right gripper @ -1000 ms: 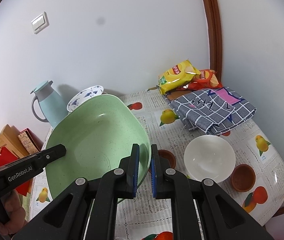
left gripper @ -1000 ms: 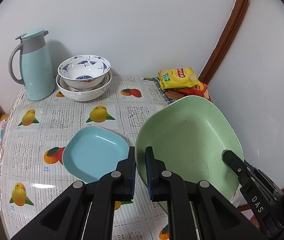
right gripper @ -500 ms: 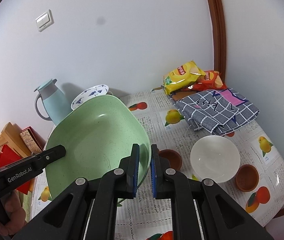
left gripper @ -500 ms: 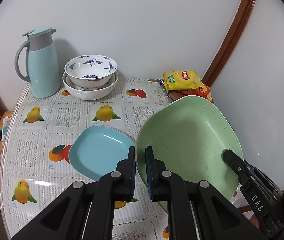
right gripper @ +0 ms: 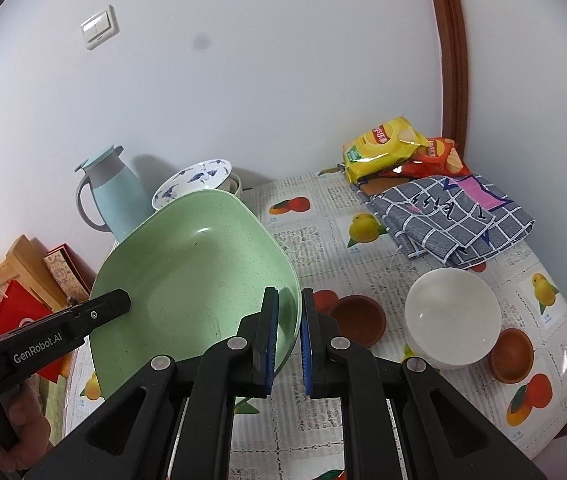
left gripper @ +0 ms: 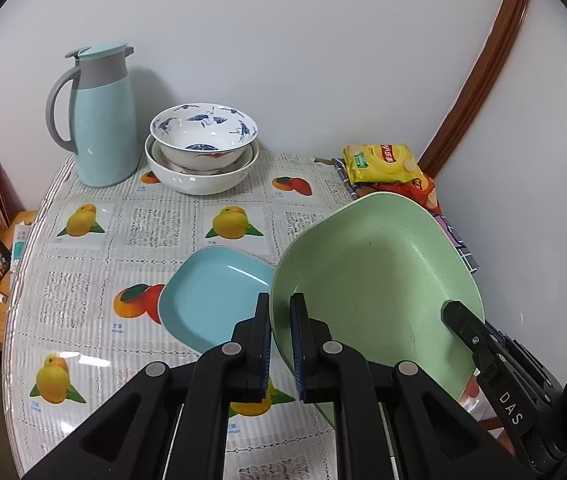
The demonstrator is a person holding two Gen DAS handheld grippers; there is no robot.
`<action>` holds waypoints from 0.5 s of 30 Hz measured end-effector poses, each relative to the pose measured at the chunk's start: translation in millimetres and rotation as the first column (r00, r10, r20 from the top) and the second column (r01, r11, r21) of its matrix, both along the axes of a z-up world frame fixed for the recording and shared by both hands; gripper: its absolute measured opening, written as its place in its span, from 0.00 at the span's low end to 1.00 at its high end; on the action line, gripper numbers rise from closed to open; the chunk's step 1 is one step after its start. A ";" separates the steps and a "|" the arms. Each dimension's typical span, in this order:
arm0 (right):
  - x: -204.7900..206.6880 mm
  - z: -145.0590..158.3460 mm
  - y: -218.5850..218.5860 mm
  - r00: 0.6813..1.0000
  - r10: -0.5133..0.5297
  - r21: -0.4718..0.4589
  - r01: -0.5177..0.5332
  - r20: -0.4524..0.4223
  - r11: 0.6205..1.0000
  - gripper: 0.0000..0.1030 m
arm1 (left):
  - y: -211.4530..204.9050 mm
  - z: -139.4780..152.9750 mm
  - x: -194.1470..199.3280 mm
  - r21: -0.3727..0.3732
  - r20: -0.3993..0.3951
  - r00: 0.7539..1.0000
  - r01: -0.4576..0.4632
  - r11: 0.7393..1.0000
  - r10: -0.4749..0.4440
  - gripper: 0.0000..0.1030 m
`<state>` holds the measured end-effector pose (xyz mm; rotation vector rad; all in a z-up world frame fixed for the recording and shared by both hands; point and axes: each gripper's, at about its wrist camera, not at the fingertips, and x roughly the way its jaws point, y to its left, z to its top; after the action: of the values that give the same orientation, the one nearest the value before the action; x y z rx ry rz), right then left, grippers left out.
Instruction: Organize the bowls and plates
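Observation:
A large green plate (left gripper: pixel 375 276) is held in the air between both grippers. My left gripper (left gripper: pixel 280 308) is shut on its left rim; my right gripper (right gripper: pixel 289 304) is shut on its right rim (right gripper: pixel 283 280). Below it on the left lies a light blue plate (left gripper: pixel 211 292) on the table. Two stacked bowls, a blue-patterned one (left gripper: pixel 203 134) in a white one (left gripper: pixel 199 176), stand at the back. A white bowl (right gripper: pixel 451 316) and two small brown dishes (right gripper: pixel 357 318) (right gripper: pixel 511 354) sit to the right.
A light blue jug (left gripper: pixel 101 120) stands at the back left. Snack bags (right gripper: pixel 387 146) and a folded checked cloth (right gripper: pixel 451 216) lie at the back right. The fruit-print tablecloth (left gripper: pixel 91 264) covers the table; boxes (right gripper: pixel 27 280) sit past its left edge.
Both grippers have carried the green plate a little to the left and up. The jug and stacked bowls have shifted right in the left wrist view.

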<state>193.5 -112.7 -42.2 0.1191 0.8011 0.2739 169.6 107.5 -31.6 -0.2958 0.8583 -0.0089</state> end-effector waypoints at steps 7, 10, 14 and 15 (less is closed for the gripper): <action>3.7 -7.1 10.9 1.000 0.018 -0.003 -0.018 -0.014 1.000 0.10 | 11.6 -9.3 0.3 -0.009 -0.019 1.000 -0.021 1.000 0.021 0.09; 6.1 -11.8 15.6 0.999 0.028 -0.003 -0.028 -0.022 1.000 0.10 | 16.7 -13.0 0.3 -0.007 -0.028 0.999 -0.032 0.999 0.031 0.09; 9.0 -21.0 23.5 0.998 0.043 0.006 -0.043 -0.039 0.999 0.10 | 25.4 -20.2 1.2 0.000 -0.047 0.998 -0.052 0.999 0.052 0.09; 9.8 -23.8 26.1 0.998 0.049 0.007 -0.048 -0.045 0.999 0.10 | 27.8 -22.2 1.6 0.000 -0.053 0.997 -0.057 0.998 0.057 0.09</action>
<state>203.3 -86.6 -66.0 0.1115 0.8486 0.3203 171.2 135.4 -53.8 -0.3228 0.9017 0.0518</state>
